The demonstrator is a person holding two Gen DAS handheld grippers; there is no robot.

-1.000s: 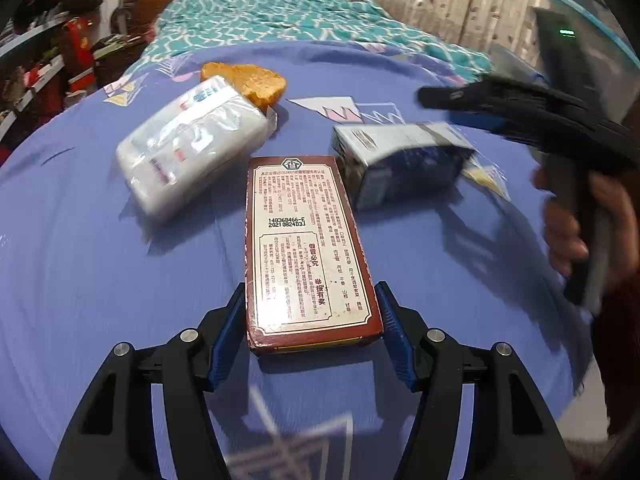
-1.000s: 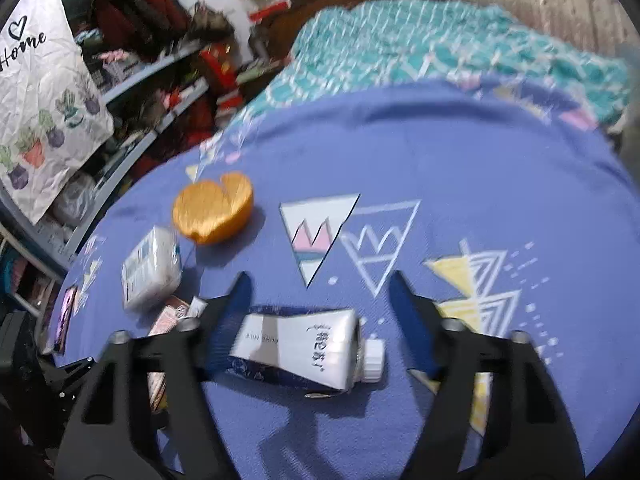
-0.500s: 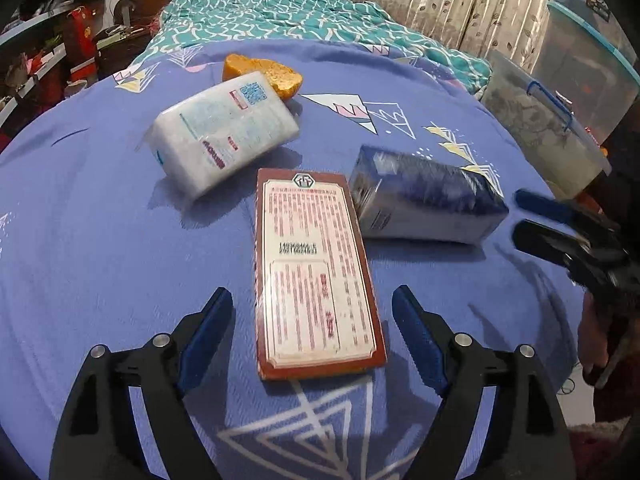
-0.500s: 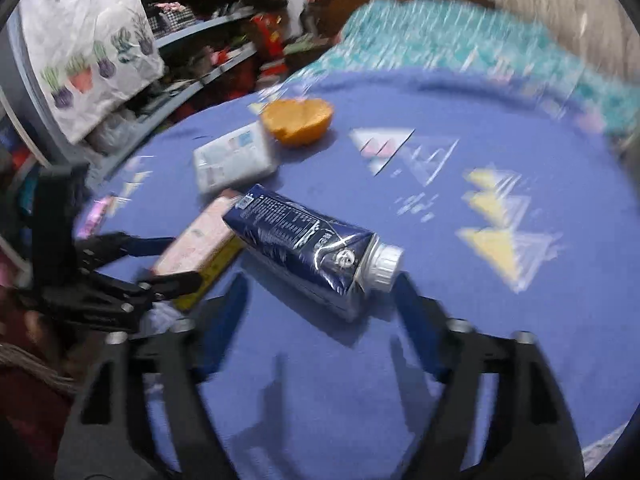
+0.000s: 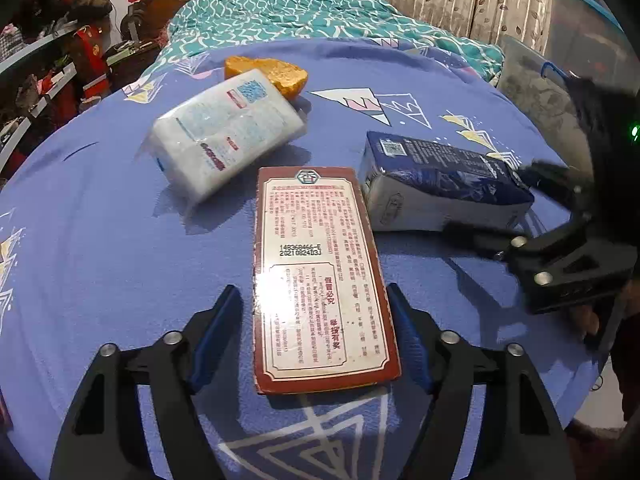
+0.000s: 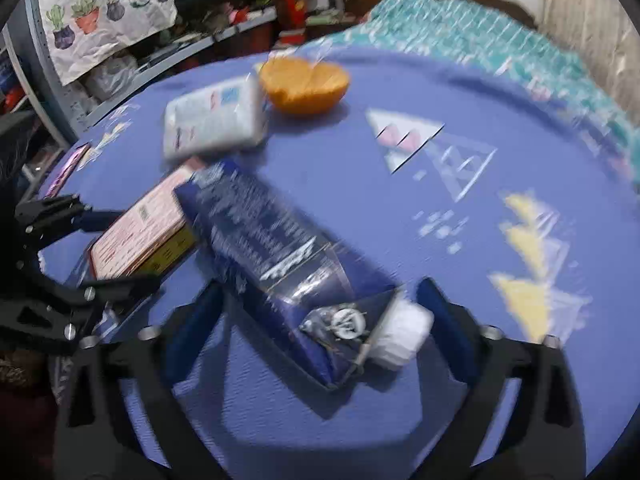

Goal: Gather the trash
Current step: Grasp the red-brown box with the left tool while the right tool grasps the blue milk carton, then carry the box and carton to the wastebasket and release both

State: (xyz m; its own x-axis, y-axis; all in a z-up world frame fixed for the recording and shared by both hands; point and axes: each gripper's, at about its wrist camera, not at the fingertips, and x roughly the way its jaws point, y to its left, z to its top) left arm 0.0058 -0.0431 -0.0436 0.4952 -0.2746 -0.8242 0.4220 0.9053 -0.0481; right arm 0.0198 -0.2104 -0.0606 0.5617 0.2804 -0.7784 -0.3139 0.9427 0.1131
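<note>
The red box [image 5: 320, 276], released a second ago, is being re-gripped by the closing left gripper [image 5: 316, 340]; the carton [image 6: 288, 268], dropped near the bed's edge, is straddled by the open right gripper [image 6: 320, 332].

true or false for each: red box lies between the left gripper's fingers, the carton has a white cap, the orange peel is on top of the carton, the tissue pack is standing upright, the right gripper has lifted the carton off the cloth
1. The red box lies between the fingers of the left gripper. True; its jaws are closing, pads not yet pressing.
2. The blue carton has a white cap. True.
3. The orange peel sits on top of the carton. False: it lies on the blue cloth, beyond the tissue pack.
4. The tissue pack stands upright. False: it lies flat on its side.
5. The right gripper has lifted the carton. False: the carton lies on the cloth between open jaws.
</note>
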